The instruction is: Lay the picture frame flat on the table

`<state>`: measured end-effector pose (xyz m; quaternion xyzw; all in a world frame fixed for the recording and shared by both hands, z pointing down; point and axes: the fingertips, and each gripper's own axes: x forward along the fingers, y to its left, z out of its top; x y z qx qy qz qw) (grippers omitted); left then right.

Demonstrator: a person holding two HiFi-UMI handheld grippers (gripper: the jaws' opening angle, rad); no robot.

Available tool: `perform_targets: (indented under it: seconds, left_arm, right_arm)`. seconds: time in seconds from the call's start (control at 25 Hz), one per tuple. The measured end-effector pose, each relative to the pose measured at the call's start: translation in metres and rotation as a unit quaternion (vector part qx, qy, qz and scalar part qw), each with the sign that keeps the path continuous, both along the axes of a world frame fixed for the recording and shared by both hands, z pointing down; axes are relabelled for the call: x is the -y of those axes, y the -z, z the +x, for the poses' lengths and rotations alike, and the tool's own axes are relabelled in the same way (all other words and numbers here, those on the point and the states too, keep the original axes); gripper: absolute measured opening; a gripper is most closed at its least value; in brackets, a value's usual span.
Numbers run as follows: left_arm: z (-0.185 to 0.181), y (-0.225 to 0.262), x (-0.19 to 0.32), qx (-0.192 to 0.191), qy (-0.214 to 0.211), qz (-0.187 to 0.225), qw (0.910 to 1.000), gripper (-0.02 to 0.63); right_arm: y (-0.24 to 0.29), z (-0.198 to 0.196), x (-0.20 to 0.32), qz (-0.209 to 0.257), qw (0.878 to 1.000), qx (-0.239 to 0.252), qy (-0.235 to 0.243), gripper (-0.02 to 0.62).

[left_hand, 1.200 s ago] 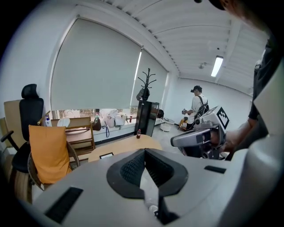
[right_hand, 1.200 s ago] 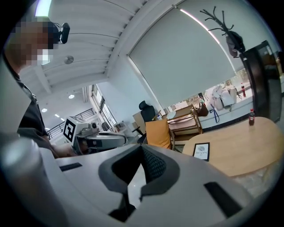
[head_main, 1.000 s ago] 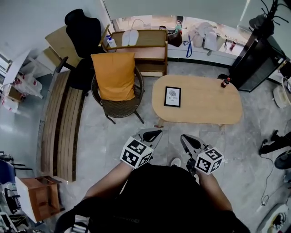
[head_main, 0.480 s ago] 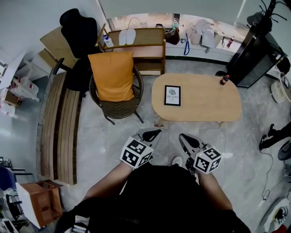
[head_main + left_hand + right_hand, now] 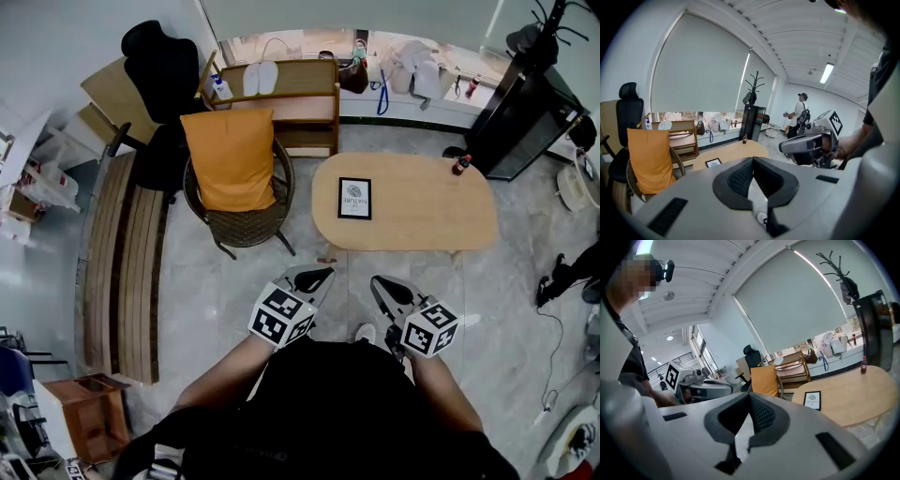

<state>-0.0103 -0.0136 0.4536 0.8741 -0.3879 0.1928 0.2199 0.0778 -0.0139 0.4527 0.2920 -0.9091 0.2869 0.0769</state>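
Observation:
The black picture frame (image 5: 355, 198) lies flat, face up, on the left part of the oval wooden table (image 5: 422, 220). It also shows small in the left gripper view as the frame (image 5: 713, 162) and in the right gripper view as the frame (image 5: 812, 400). Both grippers hang close to the person's body, well short of the table and above the floor. My left gripper (image 5: 314, 277) is shut with nothing between its jaws. My right gripper (image 5: 386, 287) is shut and empty too. In each gripper view the pads meet at the tip.
A wicker chair with an orange cushion (image 5: 232, 159) stands left of the table. A small bottle (image 5: 460, 166) stands at the table's far right. A wooden bench (image 5: 127, 253) runs along the left, a wooden shelf (image 5: 281, 94) and a black cabinet (image 5: 525, 103) stand behind. A person (image 5: 799, 117) stands farther off.
The room has slid slightly in the head view. Both grippers and the picture frame stay as they were.

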Motion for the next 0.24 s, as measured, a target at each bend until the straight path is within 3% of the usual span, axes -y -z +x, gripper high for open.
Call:
perform_targets:
  seconds: [0.24]
  left_arm:
    - [0.0003,0.0007,-0.0026,-0.001,-0.001,0.003,1.0,0.005]
  right_arm:
    - [0.0,0.0006,-0.0023,0.004,1.0,-0.005,0.002,0.002]
